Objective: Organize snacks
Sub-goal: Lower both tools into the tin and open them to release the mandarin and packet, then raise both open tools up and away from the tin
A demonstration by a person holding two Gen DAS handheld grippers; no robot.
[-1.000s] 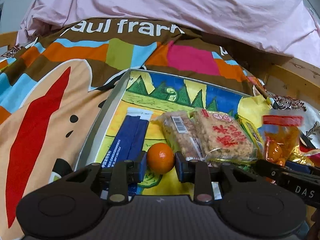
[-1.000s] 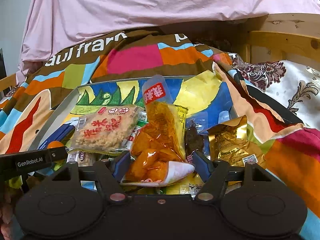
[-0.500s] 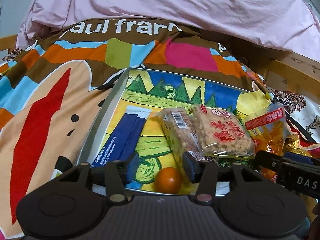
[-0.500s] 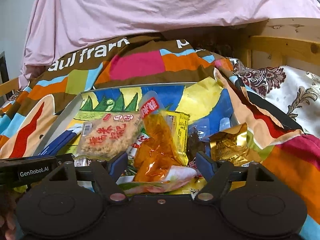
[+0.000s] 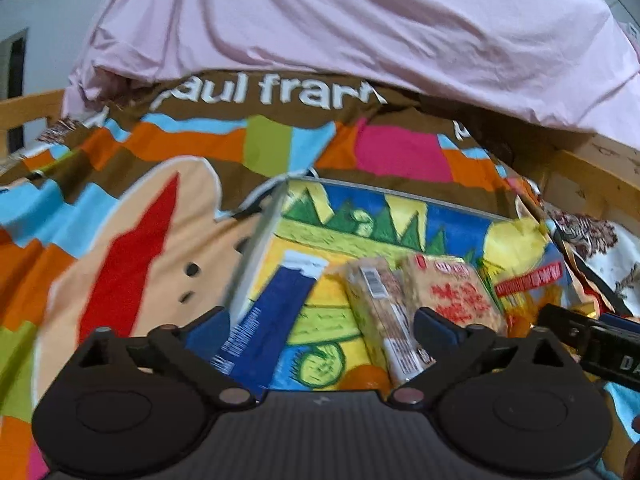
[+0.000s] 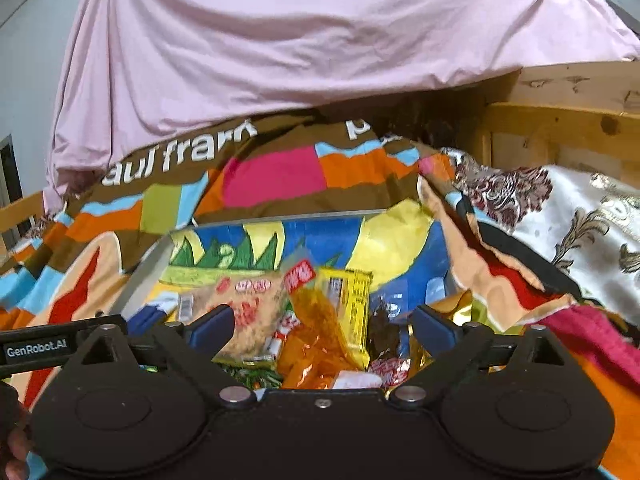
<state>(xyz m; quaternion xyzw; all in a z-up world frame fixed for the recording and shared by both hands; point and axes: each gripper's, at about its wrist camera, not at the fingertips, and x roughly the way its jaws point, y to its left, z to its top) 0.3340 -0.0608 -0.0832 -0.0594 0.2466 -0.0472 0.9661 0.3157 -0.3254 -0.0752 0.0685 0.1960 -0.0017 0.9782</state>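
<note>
Jaws of left gripper (image 5: pixel 322 326) and right gripper (image 6: pixel 324 324) just opened wide, empty. Orange (image 5: pixel 366 376) released at near edge of tray (image 5: pixel 256 248), beside rice-cracker packs (image 5: pixel 448 292). Best lifted clear before reaching again.

Pink sheet (image 5: pixel 360 32); multicoloured patchwork blanket (image 5: pixel 264 148); navy packet (image 5: pixel 272 312); orange fruit (image 5: pixel 366 376).

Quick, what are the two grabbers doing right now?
Left gripper: open, just opened wide, holding nothing.
Right gripper: open, just widened, holding nothing.
</note>
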